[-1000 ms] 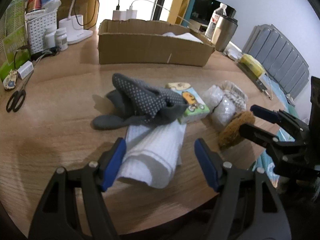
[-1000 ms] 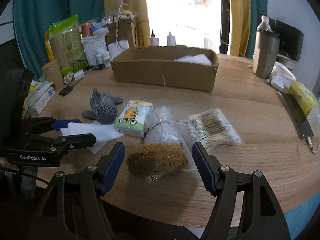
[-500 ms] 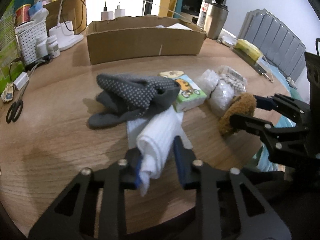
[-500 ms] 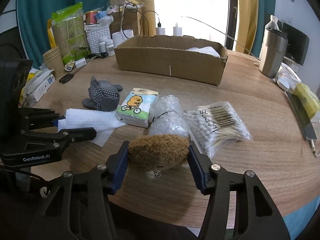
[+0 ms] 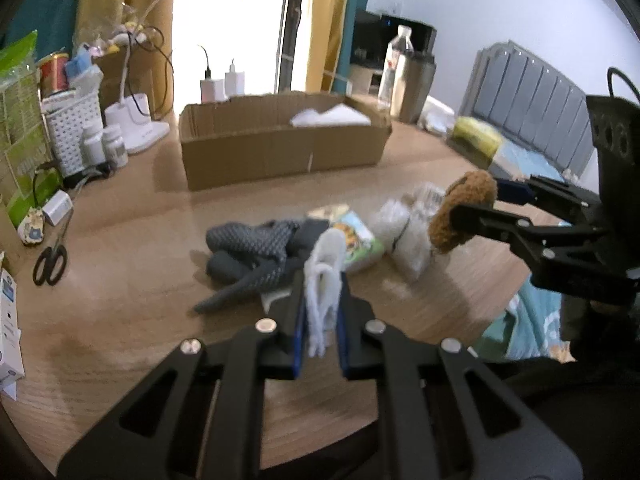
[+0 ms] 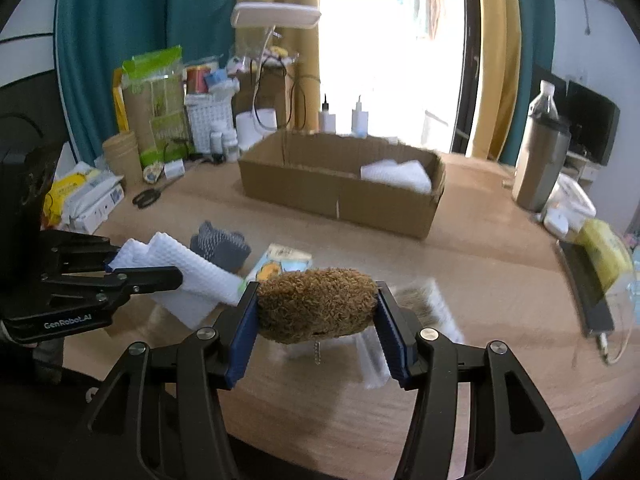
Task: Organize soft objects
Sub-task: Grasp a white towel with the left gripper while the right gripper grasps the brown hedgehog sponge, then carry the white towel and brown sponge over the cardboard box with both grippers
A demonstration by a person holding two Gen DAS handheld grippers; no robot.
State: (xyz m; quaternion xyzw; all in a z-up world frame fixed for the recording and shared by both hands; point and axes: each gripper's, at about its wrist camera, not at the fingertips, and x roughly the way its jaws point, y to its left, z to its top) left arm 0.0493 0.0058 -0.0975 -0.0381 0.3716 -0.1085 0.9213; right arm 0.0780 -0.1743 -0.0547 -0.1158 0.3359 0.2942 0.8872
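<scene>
White cloth (image 5: 325,280) is pinched folded btwn pads of L gripper (image 5: 320,316), jaws just closed on it, held clear of table (image 5: 120,280); brown fuzzy toy (image 6: 316,304) is clamped crosswise in R gripper (image 6: 316,320), raised; cardboard box (image 6: 340,188) sits beyond.

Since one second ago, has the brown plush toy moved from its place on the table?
Yes. The brown plush toy, shut in the right gripper, has risen off the table toward the cardboard box; earlier it lay beside the cotton swabs.

White waffle cloth (image 5: 322,280), brown curly plush (image 6: 316,304), grey white-dotted glove (image 5: 248,246), blue-padded tools.
</scene>
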